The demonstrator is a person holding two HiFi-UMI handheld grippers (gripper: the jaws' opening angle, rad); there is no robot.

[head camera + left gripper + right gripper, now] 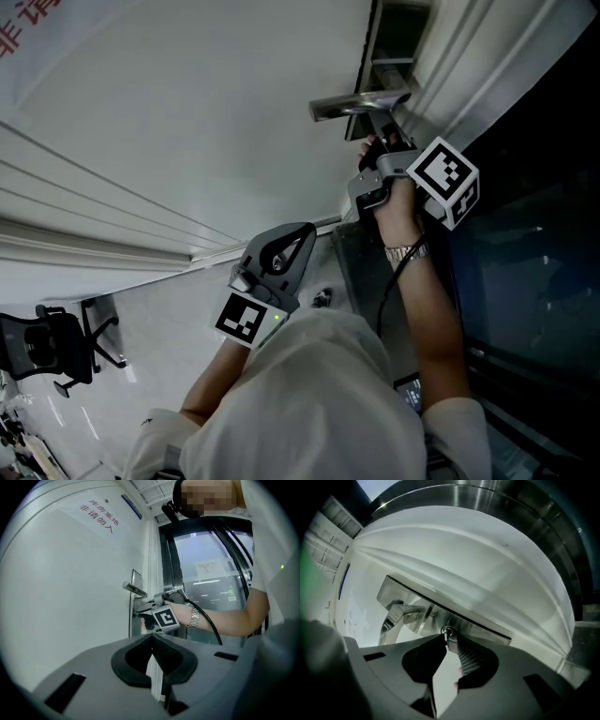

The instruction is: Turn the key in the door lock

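At the white door (187,112), our right gripper (448,638) has its jaws slightly apart, with the key (447,631) standing in the lock between their tips, just beside the lever handle (396,613). Only the key's head shows, and in the head view the gripper hides it altogether. Our left gripper (153,638) hangs back, jaws together and empty.

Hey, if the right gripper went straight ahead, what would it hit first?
The key, already between the right gripper's tips; right behind it is the metal lock plate on the door.
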